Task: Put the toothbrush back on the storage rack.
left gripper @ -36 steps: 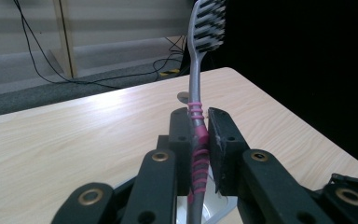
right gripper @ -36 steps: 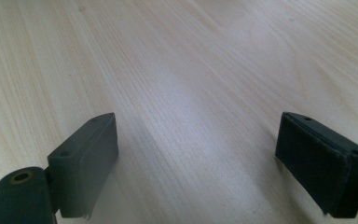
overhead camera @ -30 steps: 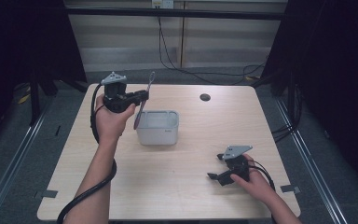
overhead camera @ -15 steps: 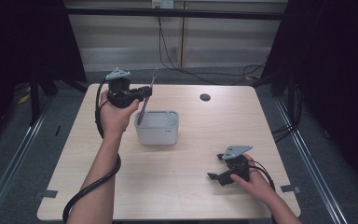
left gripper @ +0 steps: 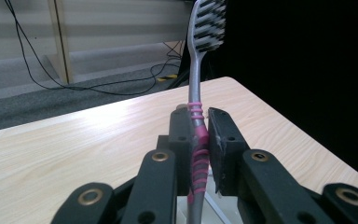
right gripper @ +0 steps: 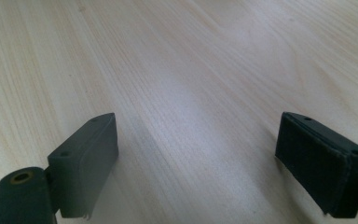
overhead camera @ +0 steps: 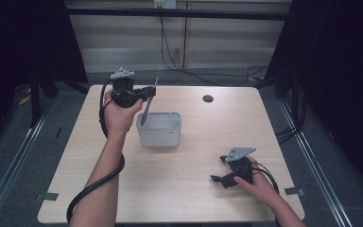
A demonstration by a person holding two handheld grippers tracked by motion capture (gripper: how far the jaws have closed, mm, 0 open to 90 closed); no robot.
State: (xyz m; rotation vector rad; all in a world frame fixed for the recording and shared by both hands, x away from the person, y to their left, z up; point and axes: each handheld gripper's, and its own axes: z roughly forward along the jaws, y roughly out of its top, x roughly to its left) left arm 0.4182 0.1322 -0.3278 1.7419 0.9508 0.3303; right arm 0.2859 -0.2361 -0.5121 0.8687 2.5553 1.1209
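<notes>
While the left gripper (overhead camera: 147, 92) sat in the upper left of the high view, its jaws were clamped on the pink-banded handle of a toothbrush (overhead camera: 150, 97), held nearly upright over the grey tub (overhead camera: 159, 136) at frame centre. Its lower tip reached down at the tub's rim; whether it touched could not be told. From the left gripper view, the toothbrush (left gripper: 196, 116) bristles were cut off at the top edge. At lower right, the right gripper (overhead camera: 220, 169) rested on the table (overhead camera: 194, 198), jaws wide apart with nothing between.
</notes>
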